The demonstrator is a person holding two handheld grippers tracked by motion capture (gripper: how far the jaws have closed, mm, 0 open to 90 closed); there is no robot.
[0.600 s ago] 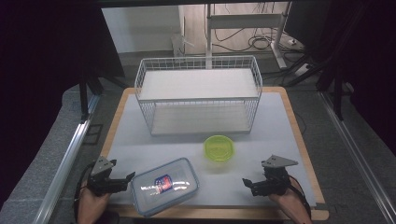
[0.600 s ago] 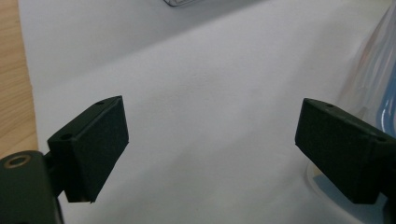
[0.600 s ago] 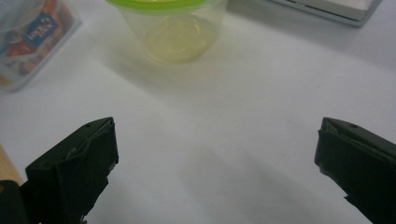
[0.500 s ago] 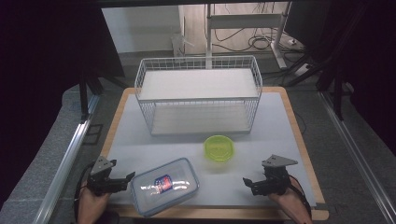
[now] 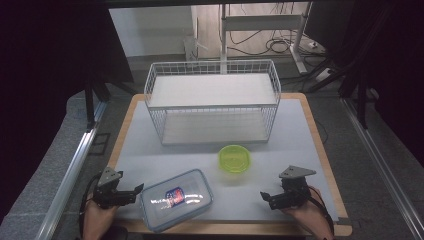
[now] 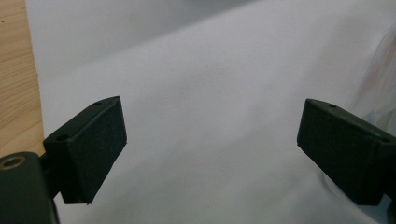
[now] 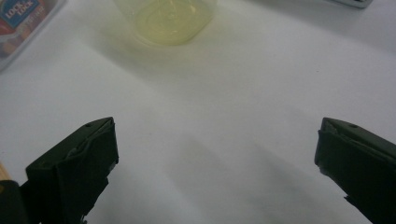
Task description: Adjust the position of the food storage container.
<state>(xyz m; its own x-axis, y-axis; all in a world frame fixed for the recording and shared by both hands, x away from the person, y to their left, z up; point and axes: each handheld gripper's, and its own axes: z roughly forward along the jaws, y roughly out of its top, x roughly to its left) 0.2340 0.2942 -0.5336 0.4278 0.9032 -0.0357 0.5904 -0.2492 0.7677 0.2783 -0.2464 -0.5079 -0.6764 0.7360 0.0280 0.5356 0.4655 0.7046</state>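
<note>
Two open tongs, one box, one tub, one rack

Nearest me I count two tongs: my left gripper [image 5: 134, 192] holds its jaws spread wide over bare white mat, nothing between them, its tip just beside the one clear lidded box [image 5: 175, 199]; my right gripper [image 5: 266, 198] gapes just as wide, empty, touching nothing. The box lies at the table's [image 5: 320, 145] near edge between the two, its red-and-blue sticker reading "LOCK & LOCK" [image 7: 17, 13] in the right gripper view. Past it sits one yellow-green round tub [image 5: 234, 158], and farthest stands one white wire rack [image 5: 212, 102]
</note>
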